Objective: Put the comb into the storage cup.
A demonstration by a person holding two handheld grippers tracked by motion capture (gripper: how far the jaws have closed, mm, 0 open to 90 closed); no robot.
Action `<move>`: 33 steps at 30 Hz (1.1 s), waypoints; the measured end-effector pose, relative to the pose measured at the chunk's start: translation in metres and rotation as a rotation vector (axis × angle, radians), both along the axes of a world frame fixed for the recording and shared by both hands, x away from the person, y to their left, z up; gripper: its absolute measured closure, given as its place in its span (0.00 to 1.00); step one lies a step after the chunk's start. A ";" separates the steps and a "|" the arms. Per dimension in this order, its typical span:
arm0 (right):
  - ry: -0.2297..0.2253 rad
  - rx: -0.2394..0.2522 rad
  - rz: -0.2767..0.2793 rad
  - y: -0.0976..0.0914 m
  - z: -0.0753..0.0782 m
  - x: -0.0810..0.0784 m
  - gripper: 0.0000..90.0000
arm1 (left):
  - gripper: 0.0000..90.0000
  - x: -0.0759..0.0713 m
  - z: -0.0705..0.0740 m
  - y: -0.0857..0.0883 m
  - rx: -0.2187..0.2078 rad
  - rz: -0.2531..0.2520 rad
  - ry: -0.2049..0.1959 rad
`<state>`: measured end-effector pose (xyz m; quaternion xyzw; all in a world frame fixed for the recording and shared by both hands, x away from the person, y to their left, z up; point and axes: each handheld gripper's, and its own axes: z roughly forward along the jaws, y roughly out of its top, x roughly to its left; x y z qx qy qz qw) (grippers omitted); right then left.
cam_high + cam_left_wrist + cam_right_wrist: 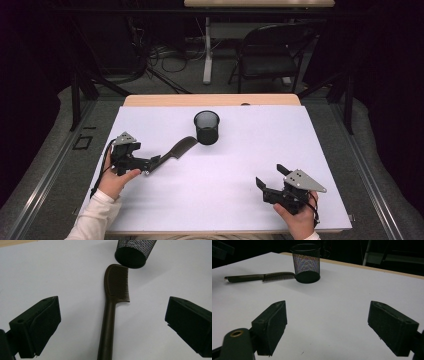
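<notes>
The white surface is lit brightly and evenly from above, while the room behind is left dark. Soft shadows are cast beside the cup. Slight blur is seen throughout.

A white tabletop carries two things. A black mesh cup stands upright near the middle of the far edge. A dark comb lies flat toward the left edge, its toothed end just beside the cup's base.
</notes>
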<state>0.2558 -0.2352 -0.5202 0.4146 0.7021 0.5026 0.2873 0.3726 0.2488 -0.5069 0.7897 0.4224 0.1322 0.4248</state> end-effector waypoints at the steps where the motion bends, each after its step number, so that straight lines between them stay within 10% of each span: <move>1: 0.000 0.000 0.000 0.000 0.000 0.000 0.17 | 0.00 0.000 0.001 0.000 0.002 -0.003 -0.006; 33: 0.008 -0.001 -0.002 0.001 -0.001 0.001 0.17 | 0.02 0.023 0.017 -0.018 0.253 -0.063 0.106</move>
